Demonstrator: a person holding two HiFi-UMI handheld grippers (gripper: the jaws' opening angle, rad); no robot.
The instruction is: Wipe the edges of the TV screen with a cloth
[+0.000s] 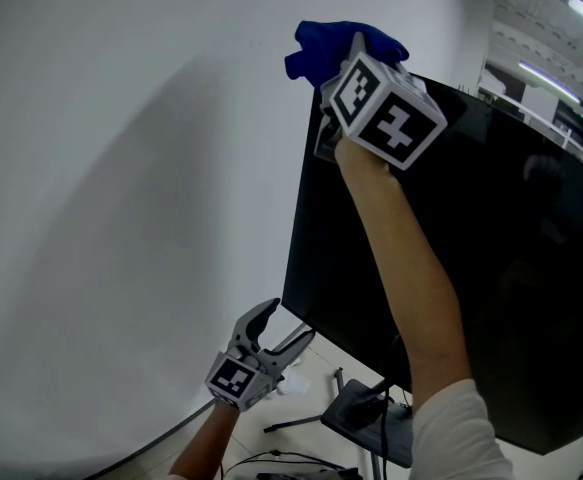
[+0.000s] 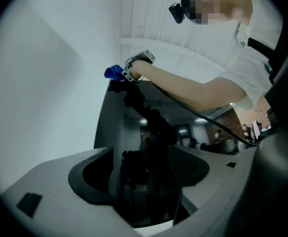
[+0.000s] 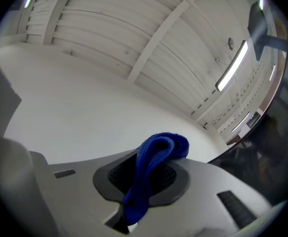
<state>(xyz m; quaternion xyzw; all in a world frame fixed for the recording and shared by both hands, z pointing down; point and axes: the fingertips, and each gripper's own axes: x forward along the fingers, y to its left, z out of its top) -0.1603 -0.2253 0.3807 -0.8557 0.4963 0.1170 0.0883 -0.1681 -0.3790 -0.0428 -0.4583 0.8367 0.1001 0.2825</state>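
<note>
At the top left corner of the TV screen [image 1: 491,248], your right gripper [image 1: 333,72] is raised on your outstretched right arm [image 1: 411,268]. Its jaws are clamped on the blue cloth [image 1: 336,46]. The right gripper view shows this plainly: the cloth [image 3: 156,154] is pinched between the two pads of the right gripper [image 3: 146,181]. A folded loop of it bulges up past the fingertips, and a tail hangs down into the gap. The bunched cloth sits right at the screen's upper edge beside the corner, though I cannot tell how firmly it presses there.

Down by the screen's lower left corner, your left gripper [image 1: 283,326] points upward with its jaws spread wide and nothing between them. In the left gripper view, the fingers of the left gripper [image 2: 144,172] frame the dark, reflective screen [image 2: 109,127]. Its left edge runs up toward the cloth [image 2: 113,73] and your arm [image 2: 183,85]. The screen stands against a plain white wall [image 1: 121,168]. A dark stand base with cables [image 1: 366,418] lies below its lower edge.
</note>
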